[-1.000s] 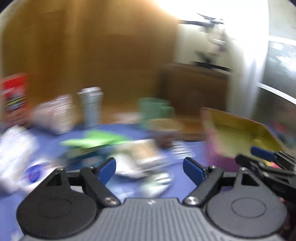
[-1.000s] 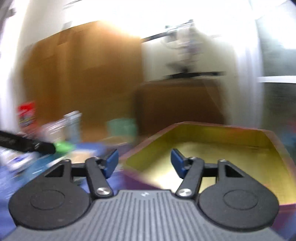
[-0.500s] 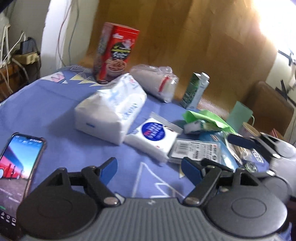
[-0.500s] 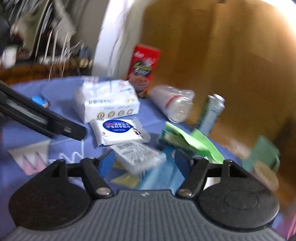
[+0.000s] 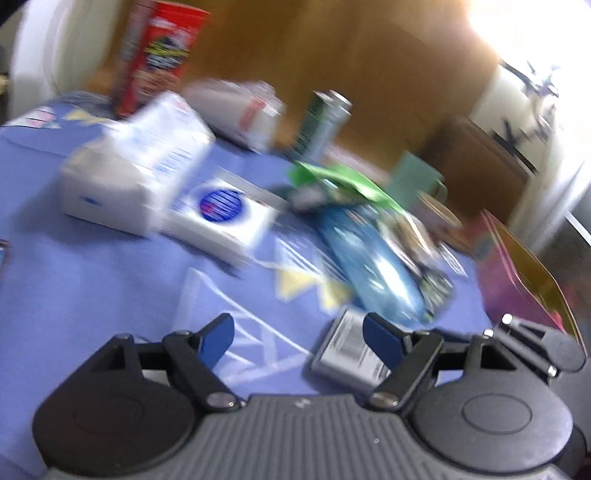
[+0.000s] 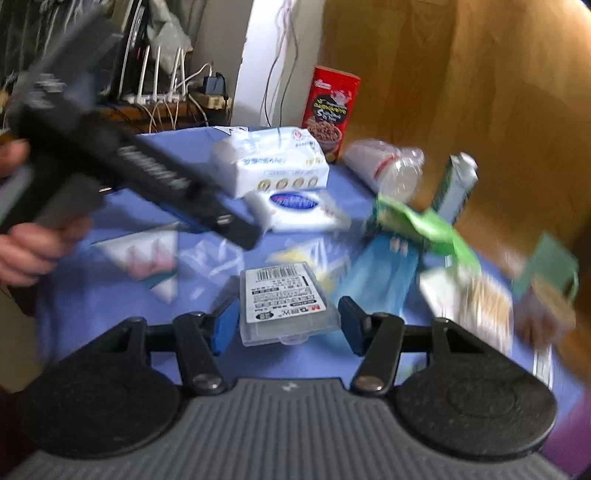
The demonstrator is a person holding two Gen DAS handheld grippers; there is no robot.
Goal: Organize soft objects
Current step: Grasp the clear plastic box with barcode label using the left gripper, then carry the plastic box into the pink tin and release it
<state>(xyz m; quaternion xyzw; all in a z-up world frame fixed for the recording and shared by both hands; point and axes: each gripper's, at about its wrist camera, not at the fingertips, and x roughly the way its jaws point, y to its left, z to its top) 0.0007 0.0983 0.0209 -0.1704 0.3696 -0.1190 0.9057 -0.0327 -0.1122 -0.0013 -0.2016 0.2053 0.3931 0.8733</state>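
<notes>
A blue patterned cloth (image 6: 110, 291) covers the worktop. Behind its far edge stands a wooden panel wall (image 6: 461, 74); beyond the far left corner, a white pillar (image 6: 266, 55) and a shelf tangled with cables (image 6: 173, 99). Bright daylight (image 5: 535, 33) glares at the far right.

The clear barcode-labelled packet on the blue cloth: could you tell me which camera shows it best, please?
The right wrist view: the clear packet lies whole and fairly sharp between the right gripper pads, label visible. The left wrist view shows it blurred and partly hidden behind a finger.
</notes>
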